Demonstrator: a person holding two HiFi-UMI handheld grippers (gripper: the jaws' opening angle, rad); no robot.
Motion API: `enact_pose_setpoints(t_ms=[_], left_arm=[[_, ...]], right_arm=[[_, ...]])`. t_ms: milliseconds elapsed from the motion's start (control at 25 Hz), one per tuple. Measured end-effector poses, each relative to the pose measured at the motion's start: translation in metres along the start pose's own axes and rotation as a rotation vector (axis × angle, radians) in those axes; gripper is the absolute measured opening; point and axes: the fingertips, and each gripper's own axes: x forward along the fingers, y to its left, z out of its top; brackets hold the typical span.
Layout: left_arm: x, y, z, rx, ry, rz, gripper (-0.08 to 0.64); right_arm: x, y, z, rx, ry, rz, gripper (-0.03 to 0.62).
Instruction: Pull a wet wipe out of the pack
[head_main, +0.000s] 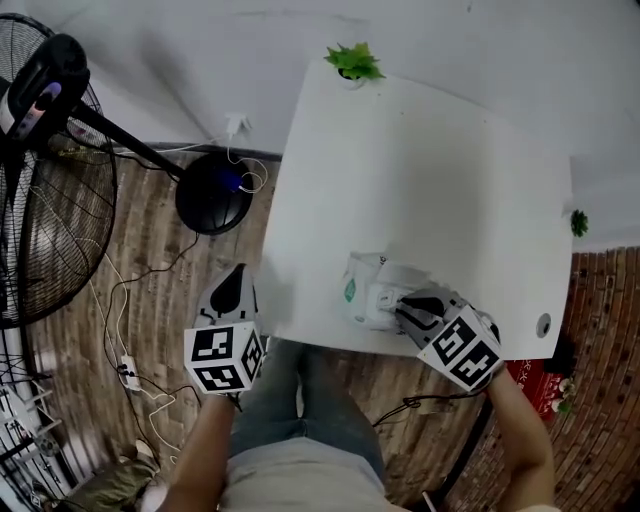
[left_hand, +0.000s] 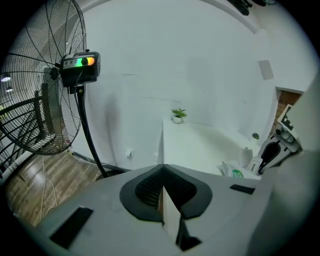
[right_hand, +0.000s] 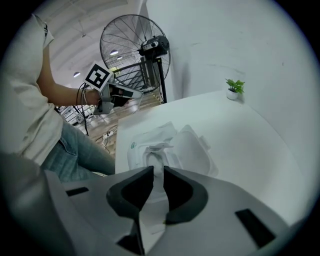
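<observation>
The wet wipe pack (head_main: 368, 290) lies near the front edge of the white table (head_main: 430, 170), with its lid flipped open (right_hand: 194, 150). My right gripper (head_main: 407, 309) is right at the pack's opening, shut on a white wipe (right_hand: 158, 169) that runs from the opening (right_hand: 152, 149) up between the jaws. My left gripper (head_main: 232, 282) hangs off the table's left side over the floor, shut with nothing in it (left_hand: 162, 170). The left gripper view has the pack (left_hand: 233, 170) and the right gripper (left_hand: 272, 151) far to the right.
A small potted plant (head_main: 353, 63) stands at the table's far edge. A tall pedestal fan (head_main: 40, 170) with a round black base (head_main: 213, 192) stands left of the table, with cables on the wooden floor (head_main: 150, 300). The person's legs (head_main: 290, 400) are at the table's front edge.
</observation>
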Motion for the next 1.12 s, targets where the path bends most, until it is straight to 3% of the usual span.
enact_pose_setpoints(t_ms=[800,1120], left_arm=[[0.003,0.005,-0.001,-0.001,0.010,0.015,0.000],[0.003,0.009,-0.001,-0.006,0.008,0.020,0.000]], right_arm=[[0.009,0.001,-0.003,0.029,0.038,0.092,0.035],[0.011,0.001,-0.003,0.041,0.045,0.080,0.017]])
